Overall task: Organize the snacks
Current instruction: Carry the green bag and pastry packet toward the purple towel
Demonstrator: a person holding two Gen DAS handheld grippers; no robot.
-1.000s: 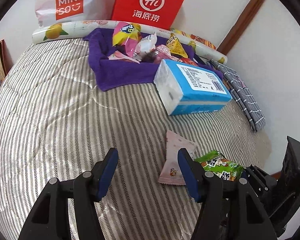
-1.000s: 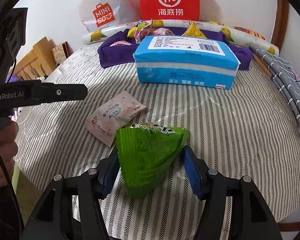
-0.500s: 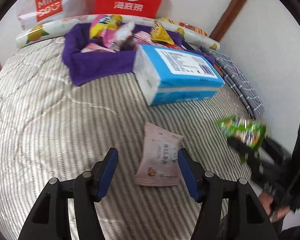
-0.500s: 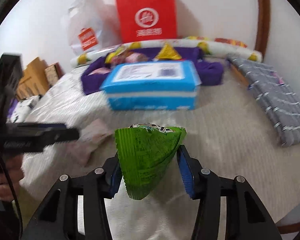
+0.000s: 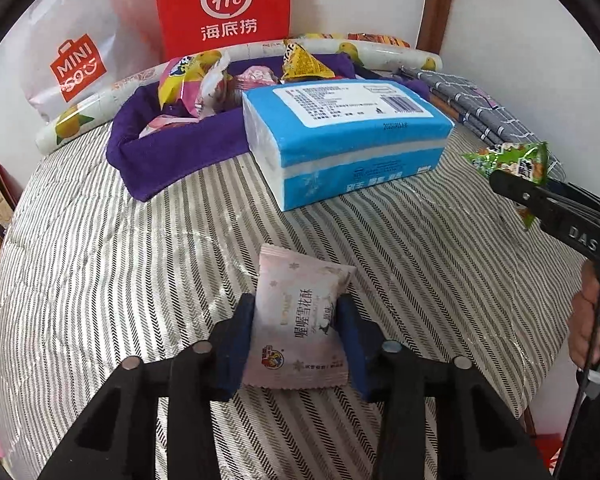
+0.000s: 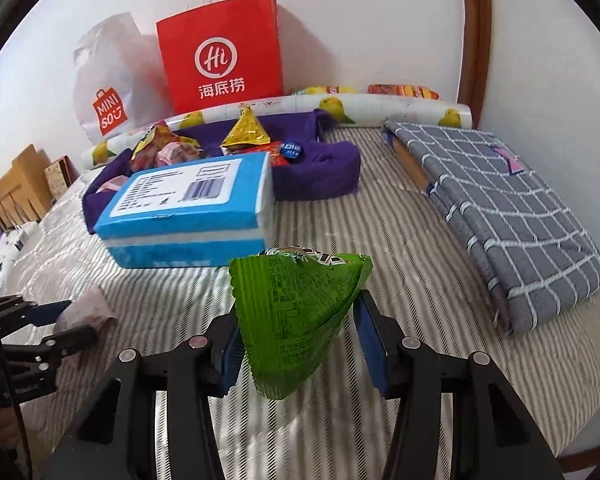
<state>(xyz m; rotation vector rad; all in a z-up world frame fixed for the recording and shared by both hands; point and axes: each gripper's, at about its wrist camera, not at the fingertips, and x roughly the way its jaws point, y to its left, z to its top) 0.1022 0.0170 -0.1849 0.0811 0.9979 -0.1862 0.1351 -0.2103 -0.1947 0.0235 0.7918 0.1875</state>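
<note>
The left claw (image 5: 296, 338) is closing, its blue pads against both sides of the pink snack packet (image 5: 300, 316) lying on the striped bed (image 5: 100, 240). The right claw (image 6: 296, 340) grips a green snack packet (image 6: 296, 312) above the bed, before the blue tissue pack (image 6: 188, 208) and the purple cloth basket (image 6: 320, 168) of snacks.

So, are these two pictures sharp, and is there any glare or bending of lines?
Left wrist view: sharp; the pink packet text is readable, glare patches shine on the striped cover. Right wrist view: the green packet is sharp, but the cover's stripes and the pink packet at the left edge look smeared. Both views: the fisheye bends the edges and leaves black corners.
</note>
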